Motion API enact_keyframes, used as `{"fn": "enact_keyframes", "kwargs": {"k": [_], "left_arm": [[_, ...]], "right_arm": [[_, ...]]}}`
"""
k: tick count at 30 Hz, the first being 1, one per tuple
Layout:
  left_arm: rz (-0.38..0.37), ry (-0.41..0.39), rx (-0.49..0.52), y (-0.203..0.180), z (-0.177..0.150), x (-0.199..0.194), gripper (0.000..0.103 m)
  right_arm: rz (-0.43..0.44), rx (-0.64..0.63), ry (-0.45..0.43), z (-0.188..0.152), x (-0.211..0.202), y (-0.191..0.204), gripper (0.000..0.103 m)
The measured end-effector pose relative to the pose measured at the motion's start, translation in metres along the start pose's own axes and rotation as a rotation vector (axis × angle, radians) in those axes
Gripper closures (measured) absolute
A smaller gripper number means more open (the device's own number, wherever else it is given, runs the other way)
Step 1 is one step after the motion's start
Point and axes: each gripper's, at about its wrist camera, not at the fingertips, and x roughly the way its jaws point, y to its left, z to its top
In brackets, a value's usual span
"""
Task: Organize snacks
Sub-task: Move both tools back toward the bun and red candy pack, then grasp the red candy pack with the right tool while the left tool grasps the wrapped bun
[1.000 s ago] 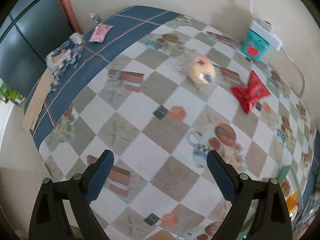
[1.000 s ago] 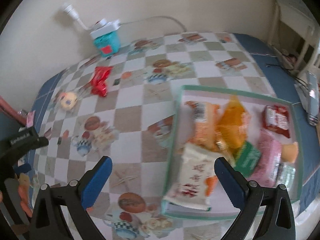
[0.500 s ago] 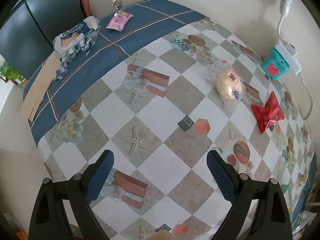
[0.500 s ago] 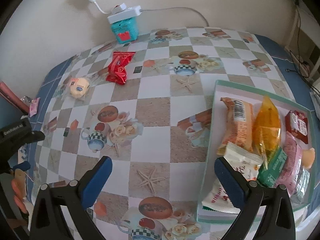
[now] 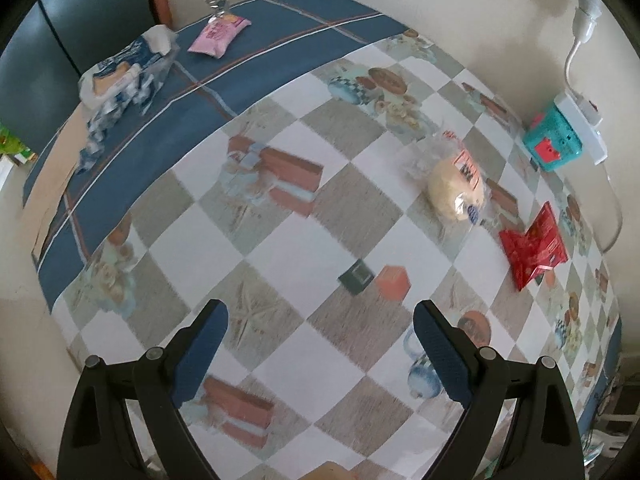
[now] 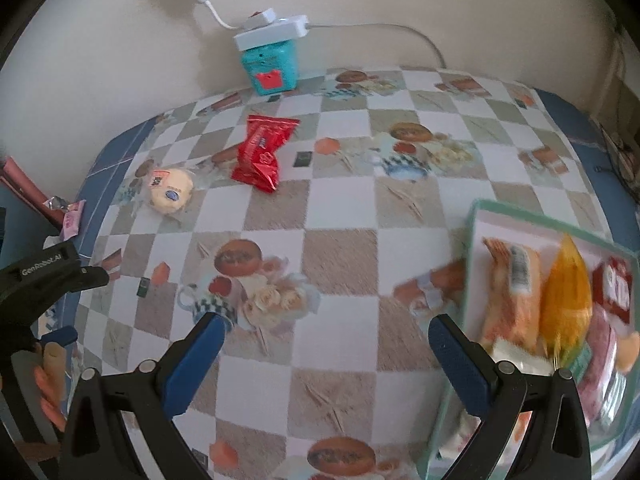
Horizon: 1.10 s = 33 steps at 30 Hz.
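Checkered tablecloth (image 5: 280,216); tray (image 6: 476,216) only in right view; both grippers' fingers spread, empty.

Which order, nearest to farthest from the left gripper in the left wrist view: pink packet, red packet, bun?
From the left gripper:
1. Bun, ahead and to the right.
2. Red packet, farther right, nearly as close; the call is tight.
3. Pink packet, far end on the blue border.

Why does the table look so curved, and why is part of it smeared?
Both views: fisheye lens bends the checked tablecloth and darkens corners. Right wrist view: motion blur smears the snack tray; the red packet stays fairly crisp. Left wrist view: milder blur.
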Motion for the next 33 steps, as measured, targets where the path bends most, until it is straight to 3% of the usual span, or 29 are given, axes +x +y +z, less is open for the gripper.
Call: {"fn": "enact_keyframes", "kwargs": {"k": [9, 13, 20, 25, 33], "left_arm": [[-0.069, -0.025, 0.089, -0.021, 0.026, 0.004, 0.009], [-0.089, -0.068, 0.068, -0.023, 0.037, 0.004, 0.009], [-0.165, -0.067, 0.087, -0.031, 0.06, 0.012, 0.009], [-0.219, -0.035, 0.133, -0.038, 0.075, 0.025, 0.009], [-0.319, 0.046, 0.137, -0.055, 0.092, 0.045, 0.009]], "right_arm": [[-0.037, -0.07, -0.016, 0.045, 0.014, 0.02, 0.0], [-0.07, -0.112, -0.024, 0.06, 0.018, 0.028, 0.0], [-0.101, -0.155, -0.035, 0.085, 0.027, 0.04, 0.0], [-0.118, -0.181, -0.021, 0.098, 0.041, 0.046, 0.0], [-0.042, -0.126, 0.029, 0.123, 0.069, 0.048, 0.0]]}}
